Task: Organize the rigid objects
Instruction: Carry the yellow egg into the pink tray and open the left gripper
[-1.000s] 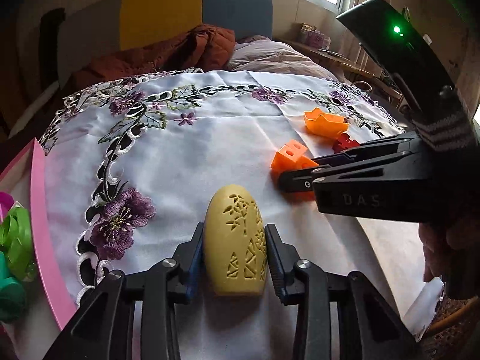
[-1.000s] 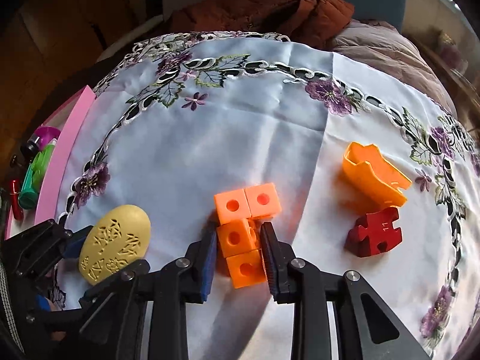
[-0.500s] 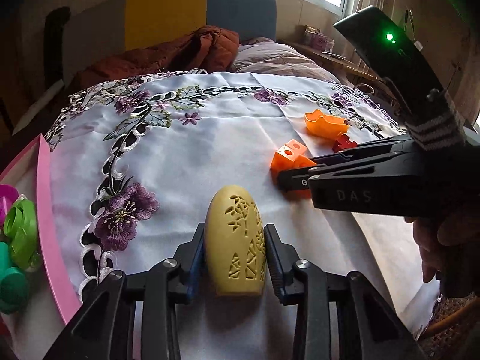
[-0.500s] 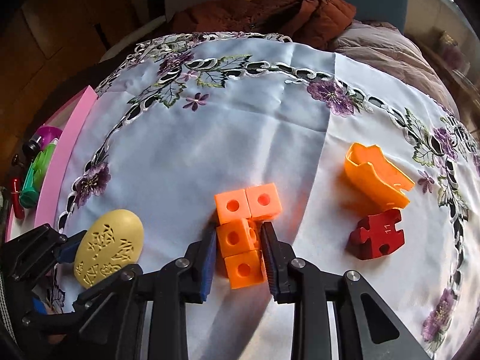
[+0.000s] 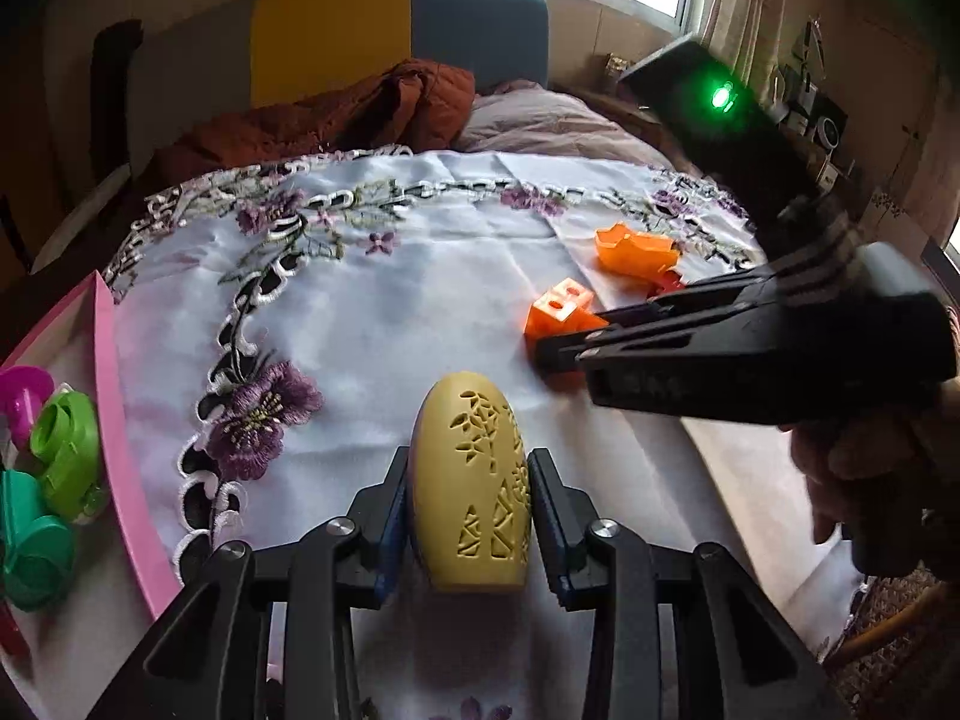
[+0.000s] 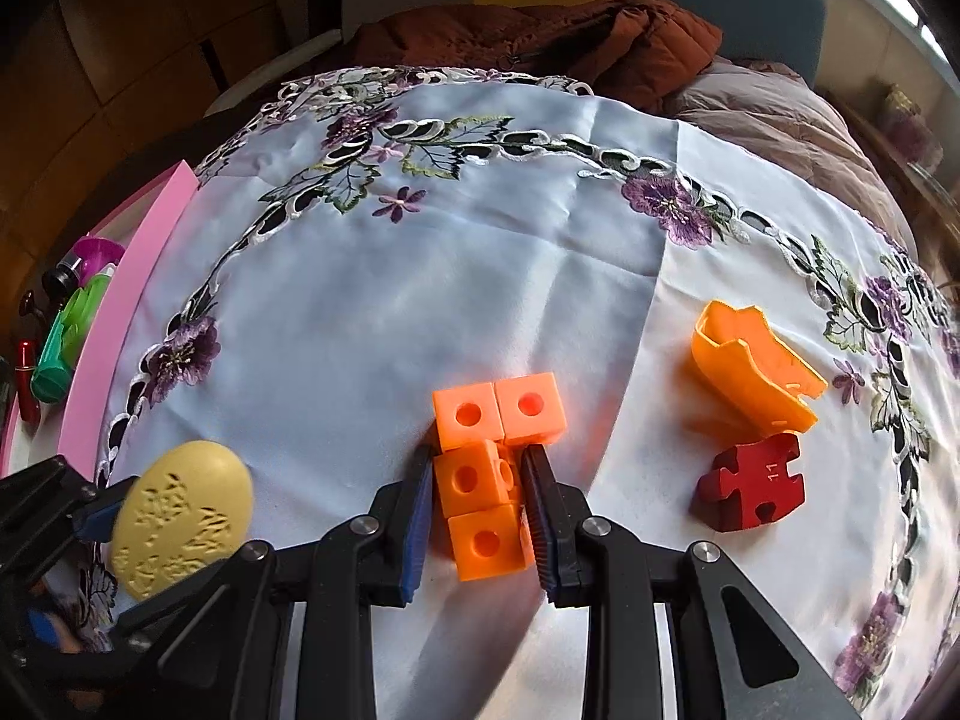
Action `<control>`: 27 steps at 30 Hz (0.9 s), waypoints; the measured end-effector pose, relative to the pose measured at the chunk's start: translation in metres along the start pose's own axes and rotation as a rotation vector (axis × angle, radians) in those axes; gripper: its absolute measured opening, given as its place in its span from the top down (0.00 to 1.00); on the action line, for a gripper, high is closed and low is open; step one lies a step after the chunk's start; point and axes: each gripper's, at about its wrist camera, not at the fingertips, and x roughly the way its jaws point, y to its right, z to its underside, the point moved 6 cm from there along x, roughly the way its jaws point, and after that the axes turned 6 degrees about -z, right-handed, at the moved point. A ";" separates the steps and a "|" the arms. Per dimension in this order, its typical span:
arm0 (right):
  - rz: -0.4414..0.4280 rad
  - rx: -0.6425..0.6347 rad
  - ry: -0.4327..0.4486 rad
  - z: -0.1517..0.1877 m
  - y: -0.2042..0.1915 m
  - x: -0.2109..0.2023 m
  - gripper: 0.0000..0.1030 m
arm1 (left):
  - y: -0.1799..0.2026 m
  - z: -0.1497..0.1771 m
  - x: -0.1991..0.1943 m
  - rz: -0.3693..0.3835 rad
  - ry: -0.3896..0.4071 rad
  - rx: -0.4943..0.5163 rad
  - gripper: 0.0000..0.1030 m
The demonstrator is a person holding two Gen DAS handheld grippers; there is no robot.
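Observation:
My left gripper (image 5: 468, 480) is shut on a yellow egg-shaped object (image 5: 471, 480) with cut-out patterns, held just over the white embroidered tablecloth (image 5: 390, 330). The egg also shows at the lower left of the right wrist view (image 6: 180, 516). My right gripper (image 6: 480, 486) is shut on an orange piece made of joined holed cubes (image 6: 480, 480); from the left wrist view the right gripper (image 5: 558, 354) holds those cubes (image 5: 561, 309) to the right of the egg. An orange open-shell piece (image 6: 750, 372) and a dark red puzzle piece (image 6: 750, 480) lie to the right.
A pink-rimmed tray (image 5: 120, 420) at the table's left edge holds green, teal and magenta toys (image 5: 60, 444). A brown jacket (image 6: 540, 42) and pillows lie beyond the far table edge. The table's right edge drops off near my hand (image 5: 870, 480).
The left gripper with the egg has shifted left, bringing the pink tray closer in view. The right gripper stays clamped on the orange cubes, hardly moved.

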 end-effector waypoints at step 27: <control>0.035 -0.055 0.020 0.000 -0.003 -0.001 0.71 | -0.056 -0.023 -0.108 0.041 0.148 -0.162 0.65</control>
